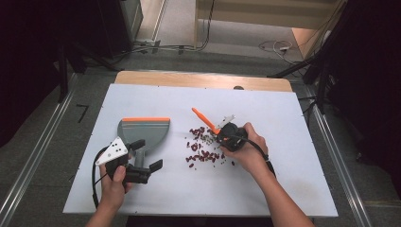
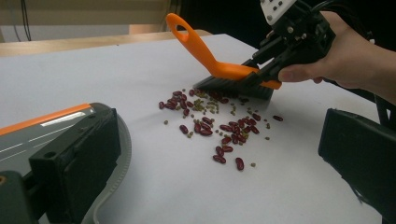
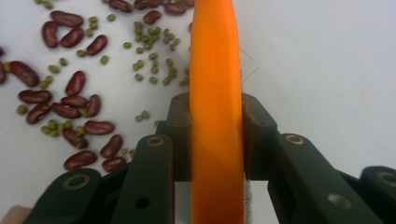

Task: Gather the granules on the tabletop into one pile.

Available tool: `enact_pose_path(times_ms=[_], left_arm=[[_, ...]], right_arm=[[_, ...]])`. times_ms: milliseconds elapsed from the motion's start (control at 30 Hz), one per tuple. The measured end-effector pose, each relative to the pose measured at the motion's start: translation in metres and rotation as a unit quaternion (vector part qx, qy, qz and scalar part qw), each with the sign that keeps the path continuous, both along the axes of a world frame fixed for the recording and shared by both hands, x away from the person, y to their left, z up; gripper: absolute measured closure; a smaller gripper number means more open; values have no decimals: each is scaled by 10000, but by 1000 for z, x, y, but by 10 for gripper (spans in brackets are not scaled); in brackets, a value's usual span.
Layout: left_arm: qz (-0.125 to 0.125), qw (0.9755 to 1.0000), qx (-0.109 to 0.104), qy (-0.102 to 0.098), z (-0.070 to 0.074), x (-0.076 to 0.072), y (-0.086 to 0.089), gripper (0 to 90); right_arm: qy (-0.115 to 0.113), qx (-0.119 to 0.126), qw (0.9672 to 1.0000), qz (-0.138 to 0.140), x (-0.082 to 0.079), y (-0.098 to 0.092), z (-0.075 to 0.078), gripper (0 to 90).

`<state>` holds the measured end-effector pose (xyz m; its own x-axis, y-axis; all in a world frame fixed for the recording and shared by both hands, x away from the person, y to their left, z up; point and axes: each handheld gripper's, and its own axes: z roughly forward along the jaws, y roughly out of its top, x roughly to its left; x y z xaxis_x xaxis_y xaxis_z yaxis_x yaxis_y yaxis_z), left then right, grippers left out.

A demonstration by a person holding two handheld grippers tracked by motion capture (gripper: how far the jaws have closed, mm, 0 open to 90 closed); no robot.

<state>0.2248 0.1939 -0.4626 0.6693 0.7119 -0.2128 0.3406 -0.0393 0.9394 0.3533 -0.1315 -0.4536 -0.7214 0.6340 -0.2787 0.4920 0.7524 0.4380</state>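
Right tool [image 1: 226, 134] clamps orange brush [image 2: 219, 70], bristles down at far-right edge of beans [image 2: 210, 123], which lie mid-tabletop [image 1: 283, 189]. Left tool [image 1: 142, 158] w/ jaws wide straddles dustpan [image 1: 144, 130] handle, pan to left, apart from beans. Looks like sweeping barely begun; pan empty, beans all left to collect.

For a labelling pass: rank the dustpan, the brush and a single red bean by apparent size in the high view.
1. dustpan, largest
2. brush; part hidden by the right gripper
3. red bean, smallest
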Motion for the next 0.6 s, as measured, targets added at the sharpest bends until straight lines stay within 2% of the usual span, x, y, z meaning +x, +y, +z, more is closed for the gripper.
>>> enact_pose_path(times_ms=[200, 300, 367, 433, 600], left_arm=[[16, 10000, 43, -14, 0, 1, -1, 0], [-7, 10000, 19, -43, 2, 0, -2, 0], [-12, 10000, 5, -60, 2, 0, -1, 0], [14, 10000, -61, -36, 2, 0, 0, 0], [29, 9999, -116, -15, 1, 1, 1, 0]], right_arm=[[39, 17, 9998, 177, -8, 0, 2, 680], [-76, -39, 9997, 241, -9, -2, 4, 682], [-150, -4, 9995, 279, -6, -6, 8, 686], [-116, 159, 9996, 199, -2, -10, 12, 688], [-331, 275, 9988, 213, 11, -15, 28, 689]])
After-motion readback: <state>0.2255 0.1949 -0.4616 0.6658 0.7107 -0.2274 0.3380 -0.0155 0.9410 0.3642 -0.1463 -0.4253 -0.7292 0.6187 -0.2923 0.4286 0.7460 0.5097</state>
